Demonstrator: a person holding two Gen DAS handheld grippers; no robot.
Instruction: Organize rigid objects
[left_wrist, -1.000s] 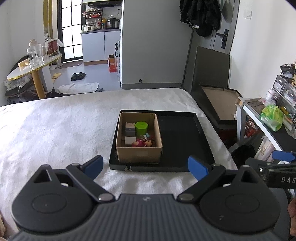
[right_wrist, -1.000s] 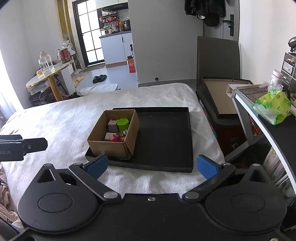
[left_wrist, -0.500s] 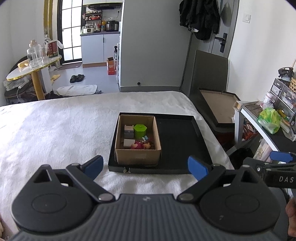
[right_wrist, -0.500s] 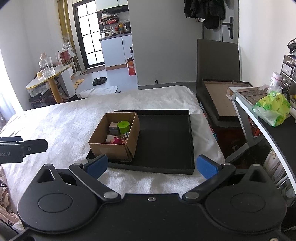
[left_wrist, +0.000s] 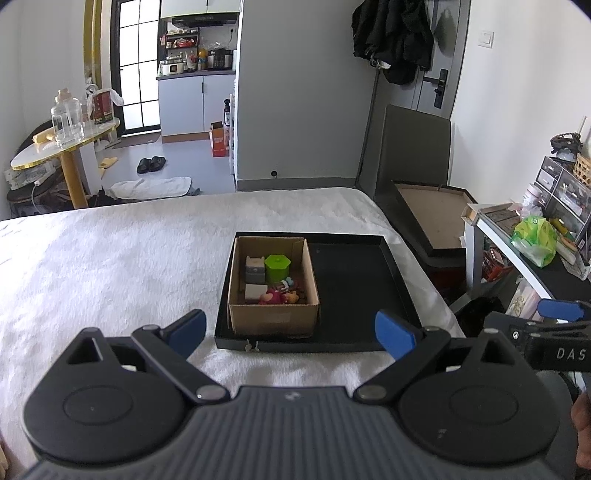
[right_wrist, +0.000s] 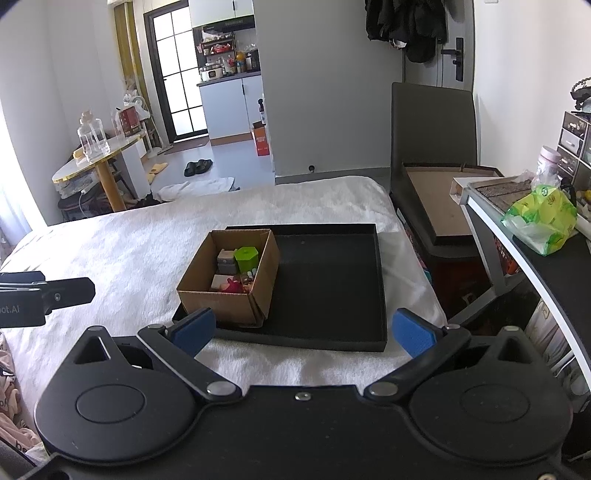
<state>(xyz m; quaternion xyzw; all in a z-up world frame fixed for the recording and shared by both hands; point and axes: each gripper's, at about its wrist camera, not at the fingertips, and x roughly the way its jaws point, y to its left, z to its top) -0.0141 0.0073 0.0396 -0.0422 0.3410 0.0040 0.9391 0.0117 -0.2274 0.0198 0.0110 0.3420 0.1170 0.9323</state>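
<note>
An open cardboard box (left_wrist: 273, 316) (right_wrist: 258, 284) stands in the left part of a black tray (left_wrist: 354, 280) (right_wrist: 332, 280) on the white bed. Inside it are a green hexagonal block (left_wrist: 277, 266) (right_wrist: 246, 258), a grey block (left_wrist: 255, 268) (right_wrist: 226, 260), a white block (left_wrist: 255, 291) and a red toy (left_wrist: 273, 296) (right_wrist: 232, 286). My left gripper (left_wrist: 290, 330) is open and empty, held back from the tray's near edge. My right gripper (right_wrist: 303, 332) is open and empty, also short of the tray.
The white bed cover (left_wrist: 110, 258) spreads to the left. A dark chair with a shallow box (left_wrist: 432, 218) stands right of the bed. A desk with a green bag (right_wrist: 543, 218) is at the far right. A round table (left_wrist: 62, 147) stands far left.
Both grippers have drawn back and up from the tray, which now looks smaller and farther. Both stay open and empty.
</note>
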